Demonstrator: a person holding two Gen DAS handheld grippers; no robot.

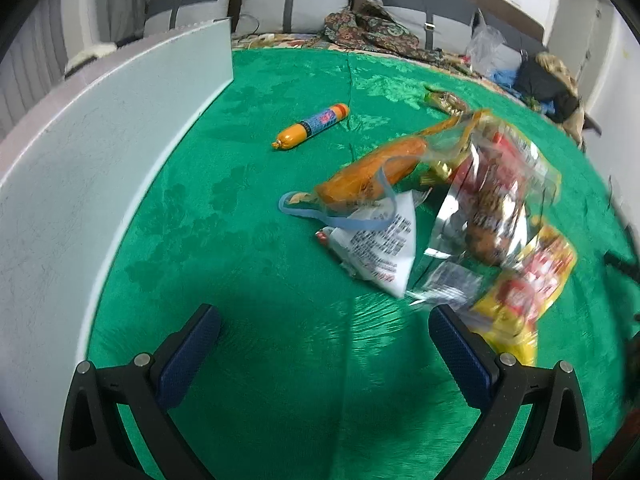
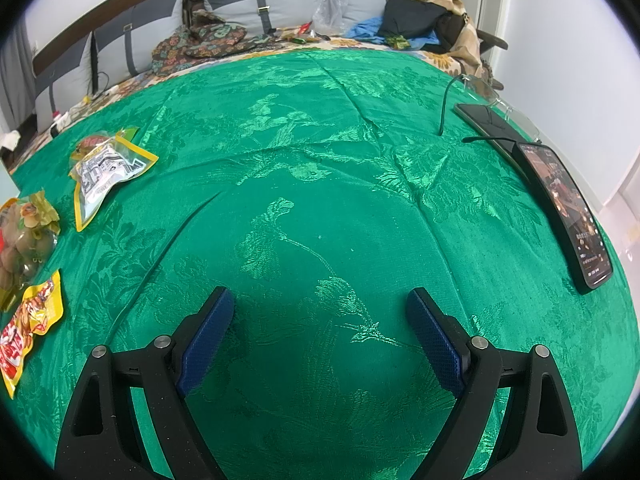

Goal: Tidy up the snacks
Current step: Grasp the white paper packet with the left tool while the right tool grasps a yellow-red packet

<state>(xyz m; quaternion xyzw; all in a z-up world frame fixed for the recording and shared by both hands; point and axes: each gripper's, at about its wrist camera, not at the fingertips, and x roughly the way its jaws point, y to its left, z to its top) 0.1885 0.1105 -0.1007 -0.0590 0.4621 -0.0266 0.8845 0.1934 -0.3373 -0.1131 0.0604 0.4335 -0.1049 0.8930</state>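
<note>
Left gripper [image 1: 324, 332] and right gripper [image 2: 320, 316] both spread, empty; two sausages [image 1: 310, 126]; two phones [image 2: 568, 216]

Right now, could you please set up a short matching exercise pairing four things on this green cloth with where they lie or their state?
Things:
1. sausage stick
2. phone
3. white panel
4. left gripper

Descriptions:
A. lit screen, at the cloth's right edge
B. open, holding nothing
C. alone on the cloth, apart from the snack pile
D. standing along the cloth's left side

Pairs: 1-C, 2-A, 3-D, 4-B
</note>
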